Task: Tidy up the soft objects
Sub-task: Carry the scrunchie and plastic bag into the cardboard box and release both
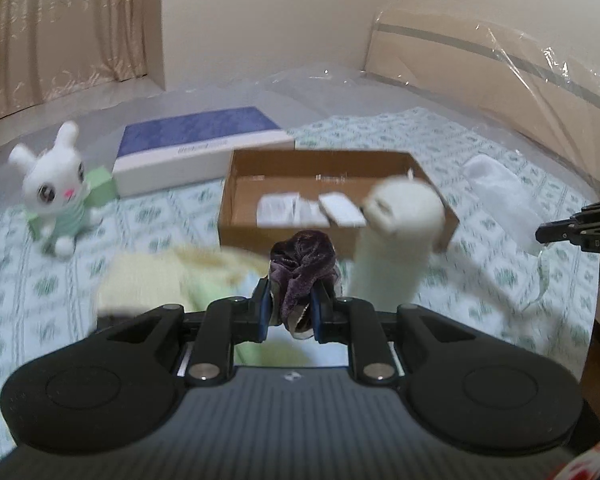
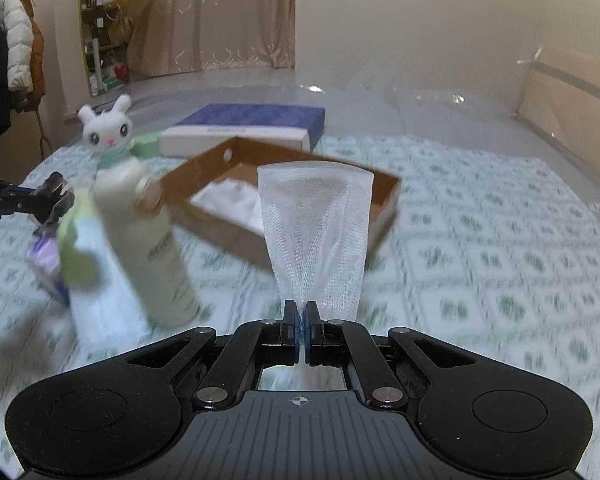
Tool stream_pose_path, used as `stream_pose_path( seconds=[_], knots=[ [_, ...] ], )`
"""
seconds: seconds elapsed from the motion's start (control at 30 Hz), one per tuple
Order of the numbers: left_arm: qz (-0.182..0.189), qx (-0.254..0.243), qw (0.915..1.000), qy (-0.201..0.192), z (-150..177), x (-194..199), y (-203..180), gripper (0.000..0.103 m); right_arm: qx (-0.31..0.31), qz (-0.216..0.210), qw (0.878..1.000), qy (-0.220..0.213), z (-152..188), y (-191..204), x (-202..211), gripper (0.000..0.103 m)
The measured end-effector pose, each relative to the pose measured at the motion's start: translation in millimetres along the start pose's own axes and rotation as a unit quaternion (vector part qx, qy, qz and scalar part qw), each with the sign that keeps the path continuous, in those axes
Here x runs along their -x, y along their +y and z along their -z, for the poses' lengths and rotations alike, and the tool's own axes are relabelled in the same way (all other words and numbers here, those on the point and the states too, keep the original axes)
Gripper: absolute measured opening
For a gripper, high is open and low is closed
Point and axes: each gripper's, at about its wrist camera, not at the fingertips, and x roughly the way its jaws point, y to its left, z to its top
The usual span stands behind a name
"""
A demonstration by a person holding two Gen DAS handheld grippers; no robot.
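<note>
The bed [image 2: 480,240], under a green-patterned sheet, is carrying everything, and the open cardboard box [image 1: 236,184] is sitting near its middle with some white papers inside. Far left of it a blue-lidded flat box [image 1: 204,140] is lying, and further left a white plush bunny [image 1: 56,188] is sitting upright. A tall cream bottle [image 2: 152,240] is standing just at the box's near corner, with yellow and green cloths [image 1: 160,276] lying to its left.

The right gripper [image 2: 301,320] is pinching, fingers almost together, the narrow end of a white mesh bag [image 2: 316,220], which is fanning upward in front of the box. The left gripper [image 1: 290,300] is clamping a purple velvet scrunchie [image 1: 302,264], raised above the cloths and just short of the box's near wall.

Both views are blurring, so both tools are probably travelling fast. The bottle is looking like the main hazard: a sweep of either gripper toward the box could be knocking it over onto the cloths. The mesh, held only by a thin edge, could be slipping out or snagging on the box's rim. The scrunchie's loose folds could be catching on a finger at release, dragging it back out
</note>
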Motion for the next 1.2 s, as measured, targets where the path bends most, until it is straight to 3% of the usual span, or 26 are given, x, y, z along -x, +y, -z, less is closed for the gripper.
stream_pose_path(
  seconds=[0.33,0.5,0.67,0.83,1.07,1.2],
  knots=[
    [0.009,-0.004,1.0,0.001,-82,-80,28,0.018,0.066,-0.023,0.997,-0.022,-99,-14,-64,0.002],
    [0.008,-0.008,0.9998,0.017,-100,-126,31,0.018,0.07,-0.024,0.997,-0.023,-121,-17,-97,0.002],
    [0.004,-0.012,0.9993,0.035,-103,-165,27,0.02,0.078,-0.024,0.997,-0.013,-123,-20,-125,0.002],
    [-0.016,-0.019,0.9985,0.049,-99,-191,25,0.039,0.082,-0.03,0.996,0.005,-116,-22,-147,0.002],
    [-0.018,-0.005,0.9987,0.047,-92,-189,34,0.042,0.081,-0.028,0.996,0.033,-101,-29,-165,0.003],
    [-0.022,0.0,0.9988,0.043,-88,-180,37,0.042,0.061,-0.048,0.996,0.044,-96,-36,-169,0.006]
  ],
)
